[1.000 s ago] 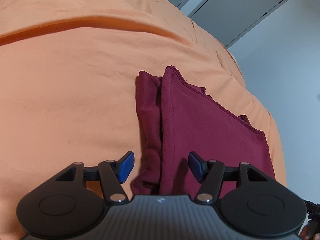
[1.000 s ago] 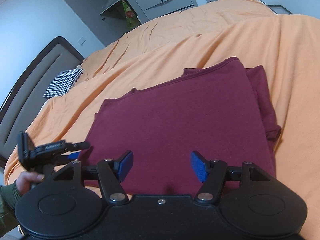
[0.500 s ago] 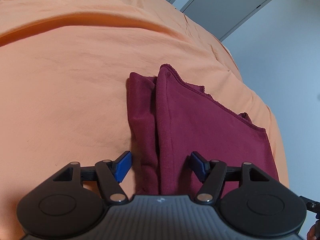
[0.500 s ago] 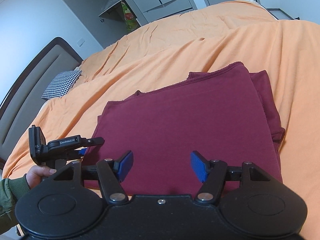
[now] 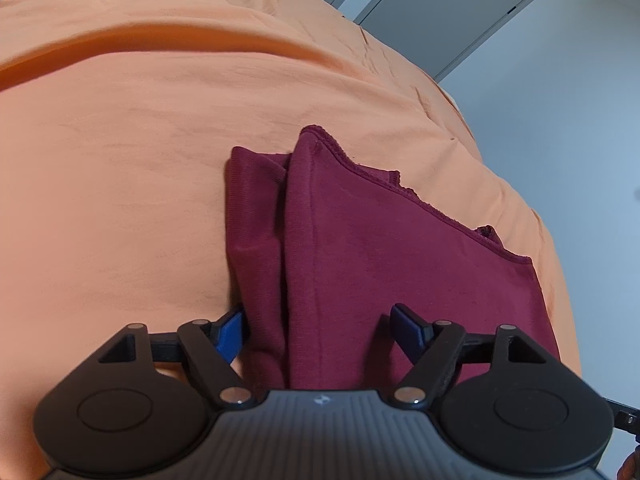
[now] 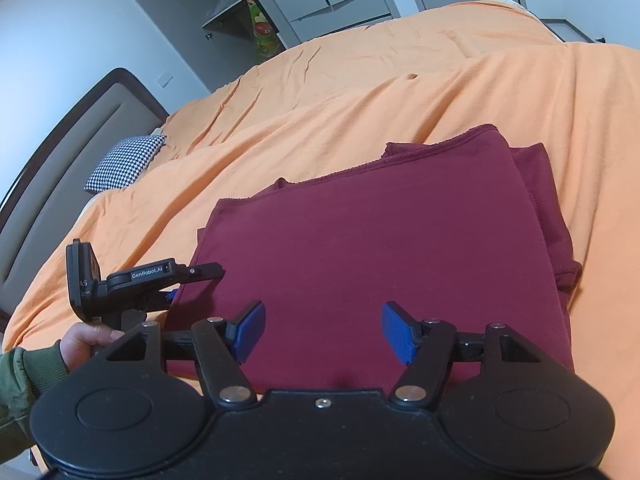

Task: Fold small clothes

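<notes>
The left gripper (image 5: 318, 328) angles down over one end of the folded maroon garment (image 5: 384, 264), which lies flat on the orange bedspread (image 5: 120, 160). Its jaws are opening and stand wide. The garment's folded edge runs between them, but neither blue pad presses the cloth: the left pad (image 5: 231, 330) sits just beside the narrower under-layer, and the right pad (image 5: 408, 326) hovers over the top layer.

The right gripper (image 6: 322, 332) points down over the garment's (image 6: 380, 248) near edge, jaws spread wide with nothing pinched between them. Whether its blue pads (image 6: 250, 330) touch the cloth below cannot be told. To its left, the left gripper (image 6: 176, 280) reaches the garment's side edge, held by a hand (image 6: 82, 344) in a green sleeve (image 6: 20, 376). Beyond lie a checked pillow (image 6: 126, 162) and a headboard (image 6: 60, 152).
</notes>
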`<state>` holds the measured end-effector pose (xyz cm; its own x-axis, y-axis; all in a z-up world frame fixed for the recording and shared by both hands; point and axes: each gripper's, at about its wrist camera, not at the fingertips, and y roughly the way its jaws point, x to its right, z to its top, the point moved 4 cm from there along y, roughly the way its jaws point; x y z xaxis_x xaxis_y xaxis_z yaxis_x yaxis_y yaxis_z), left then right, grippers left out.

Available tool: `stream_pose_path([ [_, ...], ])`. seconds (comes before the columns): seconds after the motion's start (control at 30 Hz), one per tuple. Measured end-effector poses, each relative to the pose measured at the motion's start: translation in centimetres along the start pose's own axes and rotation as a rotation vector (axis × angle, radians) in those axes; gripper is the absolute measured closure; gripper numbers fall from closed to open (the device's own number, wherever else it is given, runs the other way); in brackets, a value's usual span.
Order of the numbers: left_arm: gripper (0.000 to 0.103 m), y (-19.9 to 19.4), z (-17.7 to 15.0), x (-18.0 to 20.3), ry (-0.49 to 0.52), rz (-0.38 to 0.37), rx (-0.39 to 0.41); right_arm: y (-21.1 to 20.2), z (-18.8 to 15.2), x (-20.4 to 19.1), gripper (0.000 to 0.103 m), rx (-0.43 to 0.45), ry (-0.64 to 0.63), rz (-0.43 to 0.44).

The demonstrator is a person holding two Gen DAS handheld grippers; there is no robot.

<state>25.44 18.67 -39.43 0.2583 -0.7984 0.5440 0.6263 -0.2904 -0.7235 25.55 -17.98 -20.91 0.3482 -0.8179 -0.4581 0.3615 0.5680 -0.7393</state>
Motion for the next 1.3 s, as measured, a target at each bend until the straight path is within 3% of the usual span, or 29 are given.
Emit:
stream_pose_path([
  [0.2, 0.042, 0.2, 0.1, 0.8, 0.029, -0.001, -0.017, 1.6, 0.9, -0.8, 0.036, 0.000, -0.039, 0.014],
  [0.4, 0.066, -0.2, 0.4, 0.3, 0.025, 0.039, -0.020, 3.2, 1.9, -1.4, 0.037, 0.001, -0.076, 0.006],
  [0.47, 0.071, -0.4, 0.4, 0.6, 0.039, 0.054, -0.018, 4.2, 2.0, -1.3, 0.044, -0.010, -0.089, -0.008],
  [0.53, 0.077, -0.6, 0.5, 1.1, 0.052, 0.068, -0.013, 5.5, 1.9, -1.3, 0.069, -0.030, -0.102, -0.013],
  [0.57, 0.080, -0.7, 0.5, 1.4, 0.060, 0.073, -0.011, 6.2, 1.8, -1.5, 0.074, -0.037, -0.121, -0.027],
  [0.6, 0.080, -0.9, 0.7, 1.7, 0.067, 0.076, -0.011, 6.8, 1.8, -1.7, 0.080, -0.038, -0.139, -0.039],
  [0.8, 0.084, -2.0, 1.4, 3.3, 0.116, 0.091, -0.015, 11.0, 2.5, -2.5, 0.092, -0.056, -0.156, -0.065],
  [0.9, 0.085, -2.6, 1.7, 4.4, 0.141, 0.097, -0.015, 13.6, 2.3, -2.3, 0.102, -0.112, -0.141, -0.069],
  [1.03, 0.086, -2.8, 2.0, 7.1, 0.184, 0.110, -0.018, 15.7, 1.7, -1.3, 0.103, -0.164, -0.119, -0.089],
  [1.17, 0.086, -2.8, 2.4, 12.2, 0.256, 0.104, -0.009, 14.3, 2.4, 0.4, 0.100, -0.133, 0.017, 0.006],
  [1.3, 0.086, -0.7, 1.7, 19.0, 0.339, 0.064, -0.033, 8.5, 2.9, 4.3, 0.095, -0.020, 0.123, 0.024],
])
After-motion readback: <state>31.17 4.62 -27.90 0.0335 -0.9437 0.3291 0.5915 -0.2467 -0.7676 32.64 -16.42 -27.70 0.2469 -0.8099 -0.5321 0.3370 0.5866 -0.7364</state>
